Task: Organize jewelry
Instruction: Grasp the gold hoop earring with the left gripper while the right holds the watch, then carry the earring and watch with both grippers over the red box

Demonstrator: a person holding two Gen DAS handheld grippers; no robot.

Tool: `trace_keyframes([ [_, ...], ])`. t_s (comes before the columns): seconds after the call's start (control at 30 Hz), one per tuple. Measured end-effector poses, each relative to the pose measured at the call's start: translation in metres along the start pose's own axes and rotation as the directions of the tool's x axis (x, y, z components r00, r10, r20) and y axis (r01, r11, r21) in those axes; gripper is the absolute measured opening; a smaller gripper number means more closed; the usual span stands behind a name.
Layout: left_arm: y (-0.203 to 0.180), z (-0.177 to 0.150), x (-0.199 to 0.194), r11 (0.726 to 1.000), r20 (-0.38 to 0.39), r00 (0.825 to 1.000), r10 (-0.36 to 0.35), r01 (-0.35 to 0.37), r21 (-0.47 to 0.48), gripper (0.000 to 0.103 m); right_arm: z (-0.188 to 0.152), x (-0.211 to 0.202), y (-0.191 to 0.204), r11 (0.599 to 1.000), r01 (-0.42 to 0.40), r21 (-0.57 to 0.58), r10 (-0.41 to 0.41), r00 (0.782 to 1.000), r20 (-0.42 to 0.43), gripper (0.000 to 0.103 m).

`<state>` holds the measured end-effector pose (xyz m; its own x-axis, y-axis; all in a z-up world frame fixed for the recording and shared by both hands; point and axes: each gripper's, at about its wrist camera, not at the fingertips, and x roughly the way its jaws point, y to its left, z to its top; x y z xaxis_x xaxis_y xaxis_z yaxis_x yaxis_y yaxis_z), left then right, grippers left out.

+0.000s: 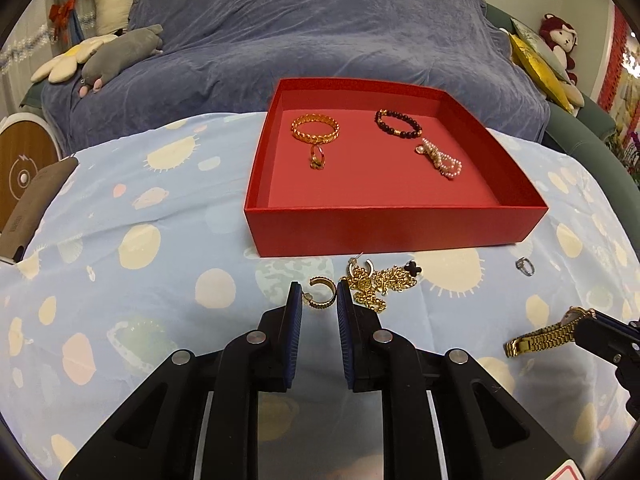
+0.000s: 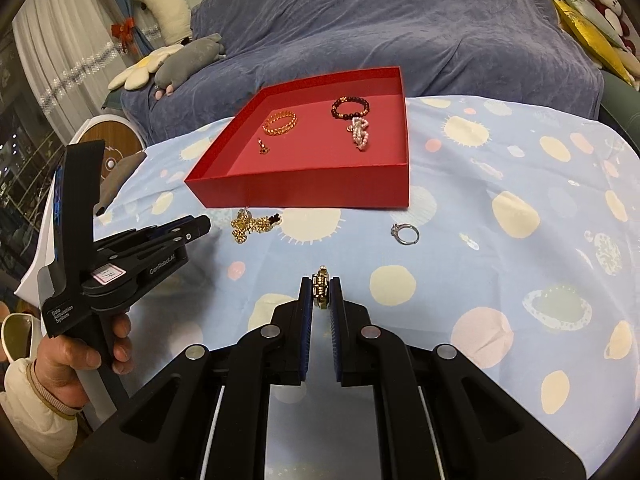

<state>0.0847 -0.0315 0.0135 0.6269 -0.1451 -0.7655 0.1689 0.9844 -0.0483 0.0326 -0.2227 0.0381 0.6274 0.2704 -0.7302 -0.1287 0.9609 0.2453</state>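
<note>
Table under a pale blue cloth (image 1: 168, 240) with cream and pink blobs. Red box (image 1: 396, 232) sits far-centre. Near the box's front wall: tangled gold chain pile (image 1: 376, 284). Silver ring (image 1: 525, 267) lies apart to the right. Brown flat object (image 1: 36, 200) at the left edge.
</note>
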Motion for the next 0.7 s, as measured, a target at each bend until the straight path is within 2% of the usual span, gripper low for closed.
trace_keyframes([
  [0.37,0.006,0.000,-0.038,0.997,0.013,0.997,-0.072,0.072,-0.026,0.015,0.021,-0.013,0.009,1.000,-0.005,0.017,0.003,0.997,0.078,0.008],
  [0.7,0.013,0.002,-0.053,0.996,0.019,0.997,-0.076,0.077,-0.035,0.015,0.047,-0.020,0.015,0.999,-0.004,0.039,-0.002,0.991,0.137,0.008],
])
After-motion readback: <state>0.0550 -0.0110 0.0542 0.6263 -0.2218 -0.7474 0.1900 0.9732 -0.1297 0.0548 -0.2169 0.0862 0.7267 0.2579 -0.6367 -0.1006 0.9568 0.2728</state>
